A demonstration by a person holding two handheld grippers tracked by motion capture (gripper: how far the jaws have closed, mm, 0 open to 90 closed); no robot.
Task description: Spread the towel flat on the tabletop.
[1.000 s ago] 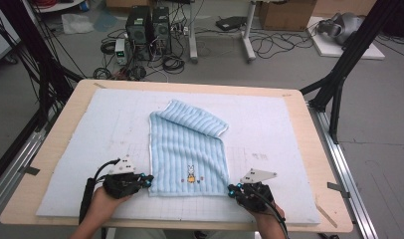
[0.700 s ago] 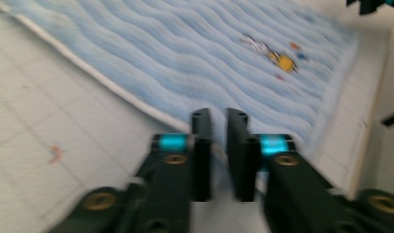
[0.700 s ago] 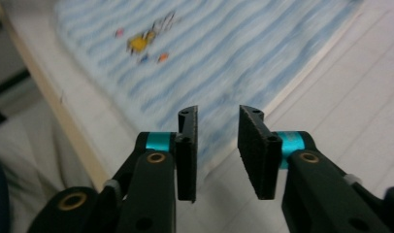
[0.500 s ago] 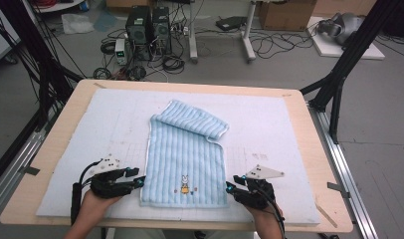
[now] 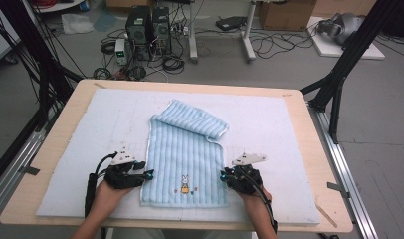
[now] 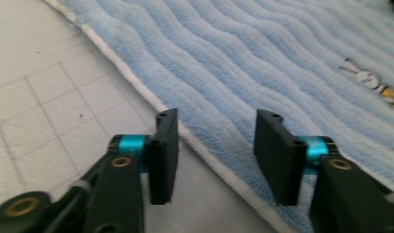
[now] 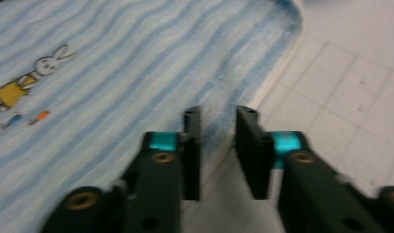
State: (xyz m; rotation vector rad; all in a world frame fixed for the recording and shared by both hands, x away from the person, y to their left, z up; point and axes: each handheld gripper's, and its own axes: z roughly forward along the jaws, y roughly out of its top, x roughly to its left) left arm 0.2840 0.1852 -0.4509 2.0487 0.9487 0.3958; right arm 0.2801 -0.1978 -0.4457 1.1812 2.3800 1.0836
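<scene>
The pale blue striped terry towel (image 5: 185,164) lies lengthwise in the middle of the mat. Its far end is folded back in a soft roll and its near hem is closer to me than it was a second ago. I had both near corners pinched then. Since that moment I have let them go and the cloth has settled flat, so I judge the pull towards me is done and a fresh hold is being set up.

My left gripper (image 6: 214,150) sits at the towel's near-left edge. Its jaws are released, having just closed a little after opening wide, and the white hem runs between them untouched. My right gripper (image 7: 218,150) is at the near-right edge. Its jaws have just been closing to a narrow slot, but the cloth lies flat beneath them and I see nothing nipped.

Far behind the table, on the grey floor, are black computer towers (image 5: 148,25) and tangled cables. The light wooden table (image 5: 309,149) carries a white gridded foam mat (image 5: 90,124) that covers nearly all of it. Smallest of all, an embroidered rabbit (image 5: 184,183) marks the towel near its near hem, between my two hands.
</scene>
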